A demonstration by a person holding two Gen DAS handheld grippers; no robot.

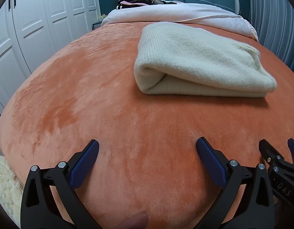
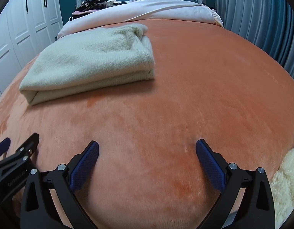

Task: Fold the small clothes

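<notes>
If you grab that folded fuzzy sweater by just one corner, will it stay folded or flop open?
Probably flop open: the cream sweater is soft knit, and its layers only lie loosely stacked. It looks thick but fluffy, so likely light. The plush orange blanket would likely drag at it rather than let it slide.

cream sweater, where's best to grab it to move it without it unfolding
Judging by its pose, grip the sweater by its near edge, from the front, where the folded layers stack. Pinching the whole stack should keep the fold closed; the rounded left fold looks too bulky.
</notes>
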